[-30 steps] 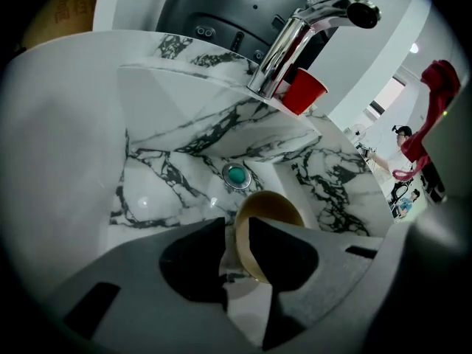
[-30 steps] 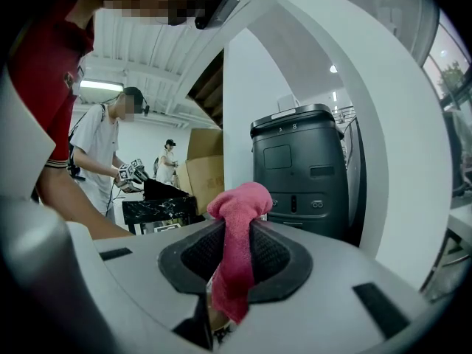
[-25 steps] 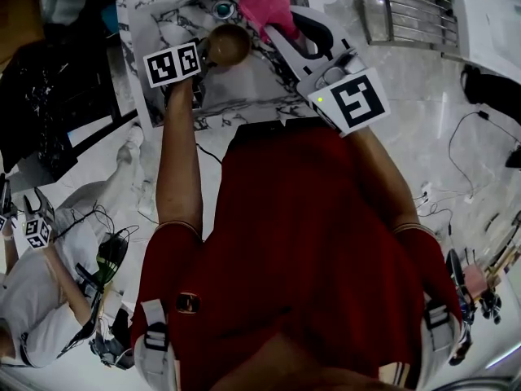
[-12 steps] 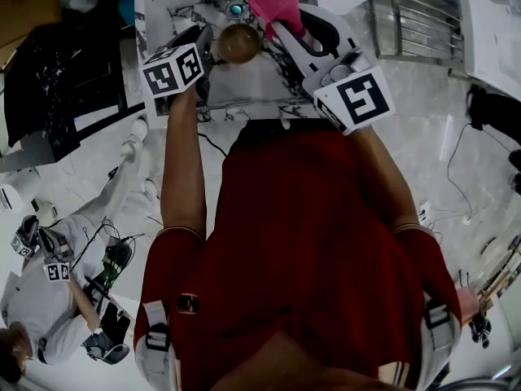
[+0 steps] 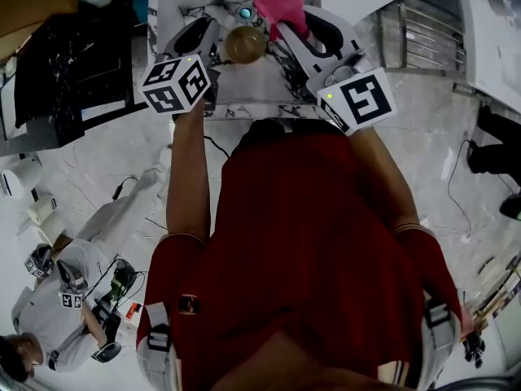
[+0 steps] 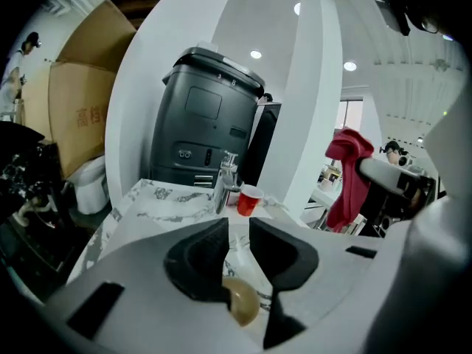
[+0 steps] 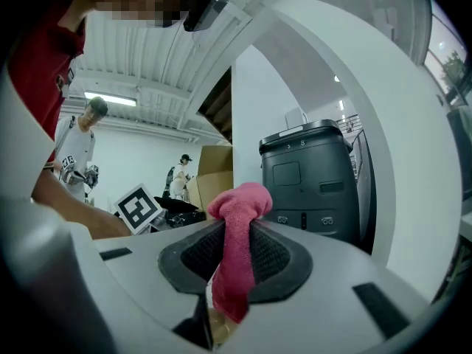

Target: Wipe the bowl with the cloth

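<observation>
Right claw (image 7: 236, 231) is clamped on cloth (image 7: 240, 200). Left claw (image 6: 239, 231) is almost together, bowl (image 6: 242, 302) just under it. I judge the wiping is not yet begun.

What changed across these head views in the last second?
The left gripper has turned slightly, so its marker cube now shows two faces, and the bowl went with it. No grasp changed: the left gripper is still on the bowl, and the right gripper still clamps the pink cloth beside it.
</observation>
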`<state>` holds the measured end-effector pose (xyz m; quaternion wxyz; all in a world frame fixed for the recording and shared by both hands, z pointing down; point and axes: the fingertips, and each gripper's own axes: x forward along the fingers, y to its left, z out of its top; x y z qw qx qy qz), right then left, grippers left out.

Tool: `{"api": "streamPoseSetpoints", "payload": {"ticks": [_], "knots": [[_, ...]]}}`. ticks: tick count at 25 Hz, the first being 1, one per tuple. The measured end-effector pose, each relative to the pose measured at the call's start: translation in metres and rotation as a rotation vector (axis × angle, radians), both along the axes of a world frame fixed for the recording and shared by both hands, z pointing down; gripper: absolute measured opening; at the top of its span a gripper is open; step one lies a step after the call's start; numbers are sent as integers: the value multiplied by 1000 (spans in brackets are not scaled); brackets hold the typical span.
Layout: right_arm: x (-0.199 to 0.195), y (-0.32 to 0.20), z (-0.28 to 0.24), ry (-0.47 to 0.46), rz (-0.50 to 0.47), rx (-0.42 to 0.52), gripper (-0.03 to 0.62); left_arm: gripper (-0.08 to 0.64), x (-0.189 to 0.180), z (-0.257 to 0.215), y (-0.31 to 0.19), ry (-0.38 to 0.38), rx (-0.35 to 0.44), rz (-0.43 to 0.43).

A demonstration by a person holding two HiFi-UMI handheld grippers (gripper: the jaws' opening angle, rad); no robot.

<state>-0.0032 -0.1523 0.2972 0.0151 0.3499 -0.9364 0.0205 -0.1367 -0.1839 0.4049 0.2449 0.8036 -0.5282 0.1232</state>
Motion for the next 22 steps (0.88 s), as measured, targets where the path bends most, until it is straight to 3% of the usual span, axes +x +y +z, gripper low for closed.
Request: {"api": "streamPoseSetpoints", "payload": {"ticks": [22], "knots": [[4,37,-31,-38,-36,60,81,21,26,-128,57,-40,437,-22]]}}
